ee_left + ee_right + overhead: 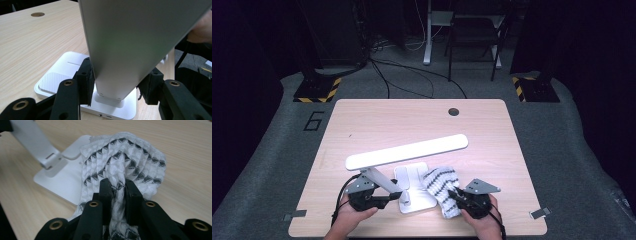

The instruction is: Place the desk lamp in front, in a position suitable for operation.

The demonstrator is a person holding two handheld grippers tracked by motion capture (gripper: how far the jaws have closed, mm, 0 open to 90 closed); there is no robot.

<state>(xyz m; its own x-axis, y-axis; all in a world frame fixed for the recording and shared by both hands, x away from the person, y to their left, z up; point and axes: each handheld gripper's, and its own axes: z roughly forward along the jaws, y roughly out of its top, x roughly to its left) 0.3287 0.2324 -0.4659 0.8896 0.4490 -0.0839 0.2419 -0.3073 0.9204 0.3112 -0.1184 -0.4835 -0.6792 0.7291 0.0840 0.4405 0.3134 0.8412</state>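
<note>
White waffle cloth (125,167) with dark zigzag stripes is bunched and pinched by the right hand-held gripper (117,187) beside the lamp base (414,192) on the table (422,125); the lamp's slanted arm (125,50) is clamped by the left hand-held gripper (116,87)

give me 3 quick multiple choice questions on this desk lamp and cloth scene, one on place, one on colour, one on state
1. Where does the cloth lie relative to the lamp base?
A. at its right edge
B. far behind it by the table hole
C. on the floor

2. What colours is the cloth?
A. plain red
B. white with dark stripes
C. solid green

3. What is the right gripper doing?
A. hanging open over bare table
B. pinching the cloth
C. clamping the lamp arm

Answers:
1 A, the high view shows the cloth against the base's right side.
2 B, the right gripper view shows white knit with dark zigzag rows.
3 B, its jaws squeeze a fold of cloth; the left gripper straddles the lamp arm.
</note>
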